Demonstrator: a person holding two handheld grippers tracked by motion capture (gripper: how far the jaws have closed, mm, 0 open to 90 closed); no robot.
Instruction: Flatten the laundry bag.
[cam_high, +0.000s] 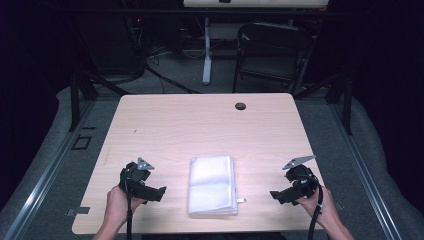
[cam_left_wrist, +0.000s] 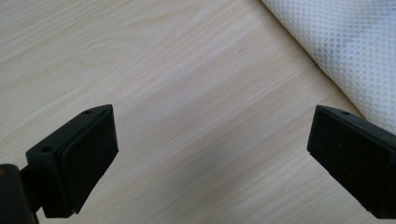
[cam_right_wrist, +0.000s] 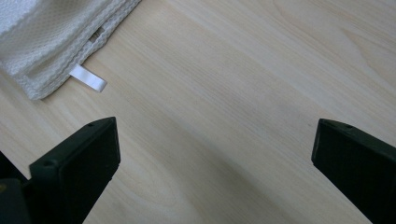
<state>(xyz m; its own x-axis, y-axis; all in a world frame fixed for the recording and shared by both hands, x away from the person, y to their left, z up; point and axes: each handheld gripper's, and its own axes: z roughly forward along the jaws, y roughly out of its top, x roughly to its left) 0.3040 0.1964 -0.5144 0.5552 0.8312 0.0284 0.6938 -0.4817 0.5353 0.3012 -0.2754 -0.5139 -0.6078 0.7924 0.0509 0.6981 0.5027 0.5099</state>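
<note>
Your left gripper (cam_high: 159, 194) and right gripper (cam_high: 273, 193), jaws spread wide and empty, flank the folded towel (cam_high: 212, 185) lying between them on the table (cam_high: 200, 120), its long axis running away from you, roughly equally near both.

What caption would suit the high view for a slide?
A folded white towel lies on a wooden table between the open left gripper and open right gripper, neither touching it.

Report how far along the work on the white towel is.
Done: the white towel lies folded flat on the table, its tag sticking out. In hand: nothing; the left gripper and right gripper flank it, both open and empty. Left: gripping the towel.
</note>
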